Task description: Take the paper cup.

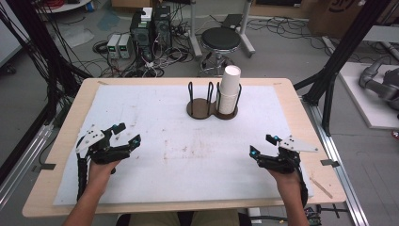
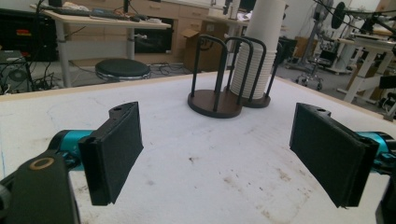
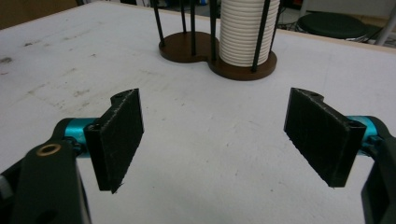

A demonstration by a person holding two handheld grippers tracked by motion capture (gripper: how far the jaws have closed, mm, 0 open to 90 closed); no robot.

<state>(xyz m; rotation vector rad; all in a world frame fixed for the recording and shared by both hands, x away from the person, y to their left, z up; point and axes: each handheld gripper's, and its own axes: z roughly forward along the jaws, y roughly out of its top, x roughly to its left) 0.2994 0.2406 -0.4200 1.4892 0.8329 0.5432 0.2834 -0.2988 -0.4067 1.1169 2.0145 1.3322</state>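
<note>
A tall stack of white paper cups point(image 1: 229, 89) stands in the right ring of a dark wooden two-ring cup holder point(image 1: 200, 109) at the table's far middle; the left ring holds nothing. The cup stack point(image 2: 259, 51) and holder point(image 2: 219, 103) lie ahead of my left gripper point(image 2: 224, 154), whose jaws stand wide apart over bare mat. My left gripper point(image 1: 128, 133) rests at the near left of the table. My right gripper point(image 1: 262, 145) sits at the near right, open with nothing between its jaws. From the right gripper view point(image 3: 217, 140) the cup stack point(image 3: 245, 30) is straight ahead.
A stained white mat point(image 1: 179, 155) covers the wooden table point(image 1: 56, 155). Beyond the far edge stand a black stool point(image 1: 221, 40), computer towers point(image 1: 150, 30) and cables on the floor. Black frame posts point(image 1: 339, 52) rise at both sides.
</note>
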